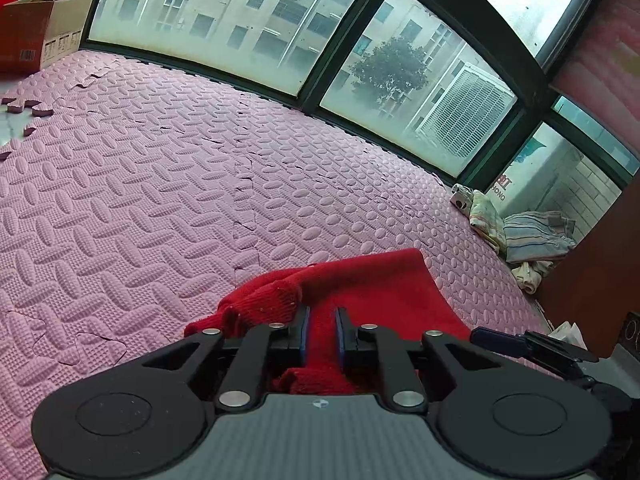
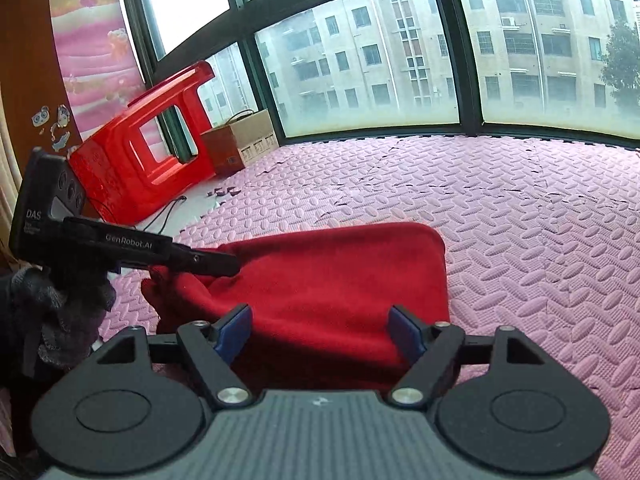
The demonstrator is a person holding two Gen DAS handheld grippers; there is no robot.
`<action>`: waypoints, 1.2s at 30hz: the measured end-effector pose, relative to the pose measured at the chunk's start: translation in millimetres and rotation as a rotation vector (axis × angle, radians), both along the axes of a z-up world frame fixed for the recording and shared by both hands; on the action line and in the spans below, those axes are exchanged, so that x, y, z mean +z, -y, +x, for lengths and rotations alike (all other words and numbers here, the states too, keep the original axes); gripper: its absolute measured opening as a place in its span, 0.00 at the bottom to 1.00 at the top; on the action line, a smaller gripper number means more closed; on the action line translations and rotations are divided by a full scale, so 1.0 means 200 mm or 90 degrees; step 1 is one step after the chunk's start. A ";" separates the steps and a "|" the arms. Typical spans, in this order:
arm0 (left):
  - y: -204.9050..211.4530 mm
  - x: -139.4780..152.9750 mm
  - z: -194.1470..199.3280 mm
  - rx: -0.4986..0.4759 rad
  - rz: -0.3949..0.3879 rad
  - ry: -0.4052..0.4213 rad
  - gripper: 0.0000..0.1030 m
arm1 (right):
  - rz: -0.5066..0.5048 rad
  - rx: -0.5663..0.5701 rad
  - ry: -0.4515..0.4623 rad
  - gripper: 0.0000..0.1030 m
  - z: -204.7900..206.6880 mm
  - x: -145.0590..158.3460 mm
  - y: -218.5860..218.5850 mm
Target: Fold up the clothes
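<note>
A red garment (image 1: 380, 288) (image 2: 328, 272) lies folded on the pink foam mat (image 1: 160, 184), its ribbed knit cuff (image 1: 272, 296) bunched at the left. My left gripper (image 1: 322, 328) sits low on it with a narrow gap between the blue pads; red cloth shows in that gap and the pads do not press on it. In the right wrist view the left gripper (image 2: 230, 264) rests on the garment's left end. My right gripper (image 2: 320, 334) is wide open above the garment's near edge, nothing pinched. Its finger (image 1: 492, 338) shows at the garment's right side.
Windows run along the mat's far edge. A tipped red plastic stool (image 2: 140, 152) and a brown box (image 2: 244, 140) (image 1: 40, 32) stand at the far left. A heap of striped clothes (image 1: 532, 236) lies by a wooden panel (image 1: 592, 280). Loose mat pieces (image 1: 28, 104) lie nearby.
</note>
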State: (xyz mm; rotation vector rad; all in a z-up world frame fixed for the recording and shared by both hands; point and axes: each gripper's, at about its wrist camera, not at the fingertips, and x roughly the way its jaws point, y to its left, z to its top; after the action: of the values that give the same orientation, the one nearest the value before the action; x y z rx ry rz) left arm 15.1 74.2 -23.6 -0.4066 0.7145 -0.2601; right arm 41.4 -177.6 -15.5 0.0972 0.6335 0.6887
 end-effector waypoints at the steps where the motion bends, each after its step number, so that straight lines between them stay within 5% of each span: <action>1: 0.01 0.02 -0.03 0.006 0.007 0.008 0.27 | 0.010 -0.007 -0.001 0.77 0.02 0.02 0.01; 7: 0.07 0.07 -0.19 0.112 0.089 0.029 0.70 | -0.011 -0.055 0.001 0.81 0.15 0.04 0.06; 12: -0.02 0.02 -0.18 0.155 0.005 -0.033 0.75 | -0.014 -0.082 -0.056 0.81 0.30 -0.03 0.08; 19: -0.11 -0.06 -0.15 0.171 -0.081 -0.101 0.73 | -0.014 -0.063 -0.105 0.77 0.39 -0.11 0.06; 33: -0.13 -0.10 -0.13 0.095 -0.107 -0.112 0.48 | 0.047 -0.066 -0.171 0.52 0.42 -0.17 0.08; 36: -0.13 -0.08 -0.11 0.087 -0.111 -0.107 0.45 | 0.072 -0.082 -0.171 0.37 0.40 -0.17 0.11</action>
State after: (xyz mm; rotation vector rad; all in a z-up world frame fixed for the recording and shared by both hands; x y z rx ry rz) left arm -6.9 99.7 -39.4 -0.6457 0.8274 -0.1610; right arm 121.9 -199.8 -48.5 0.3370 0.8383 0.5914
